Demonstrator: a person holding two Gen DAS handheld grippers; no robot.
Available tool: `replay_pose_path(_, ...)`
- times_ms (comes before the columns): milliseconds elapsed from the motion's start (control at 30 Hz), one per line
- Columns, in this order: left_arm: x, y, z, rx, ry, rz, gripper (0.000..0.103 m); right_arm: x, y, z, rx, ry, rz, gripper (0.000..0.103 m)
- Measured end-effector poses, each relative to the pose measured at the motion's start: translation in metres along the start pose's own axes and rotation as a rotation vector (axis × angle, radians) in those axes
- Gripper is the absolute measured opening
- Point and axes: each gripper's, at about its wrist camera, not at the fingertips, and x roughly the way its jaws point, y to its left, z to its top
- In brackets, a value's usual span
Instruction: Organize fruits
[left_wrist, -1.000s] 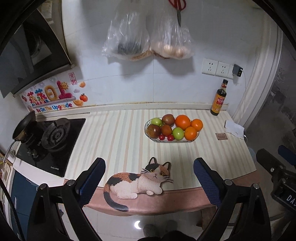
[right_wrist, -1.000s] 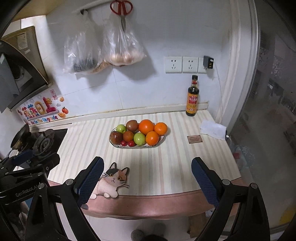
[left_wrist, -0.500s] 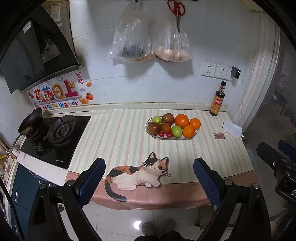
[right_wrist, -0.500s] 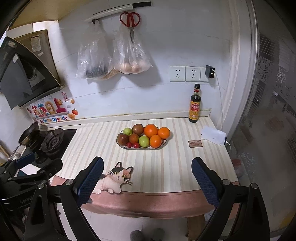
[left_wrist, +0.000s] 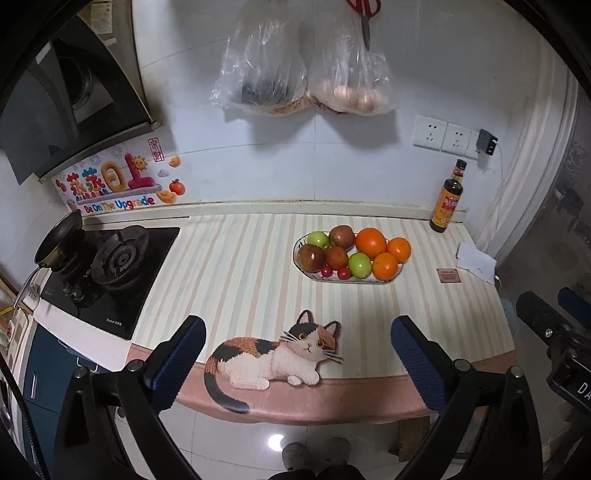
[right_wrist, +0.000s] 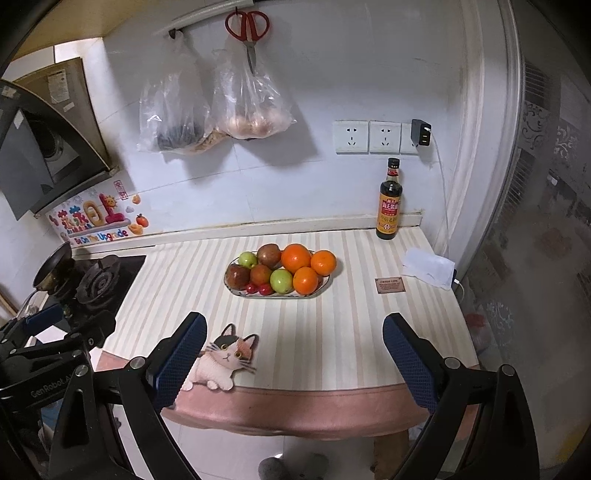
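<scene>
An oval plate on the striped counter holds oranges, green apples, brownish-red fruits and small red cherry tomatoes. My left gripper is open and empty, held off the counter's front edge, well short of the plate. My right gripper is also open and empty, in front of the counter edge. Each gripper's body shows at the side of the other's view.
A cat-shaped mat lies at the counter's front edge. A gas stove with a small pan is on the left. A soy sauce bottle, a white cloth and a small card are on the right. Bags hang on the wall.
Both grippers drew back from the counter half a second ago, then came forward again; the plate now looks about as near as a second ago. Both stay open. No fruit has moved.
</scene>
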Motion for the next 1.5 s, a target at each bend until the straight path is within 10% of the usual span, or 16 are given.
replay_pose_path(667,0.095,-0.003,0.043,-0.02,0.112,0.039,0.103,0.124,-0.005,0.046,-0.021,0.114,-0.052,0.101)
replay_pose_path(1500,0.095,-0.011,0.052,-0.02,0.106,0.022,0.103,0.137,-0.003,0.048,-0.031,0.144,-0.046,0.101)
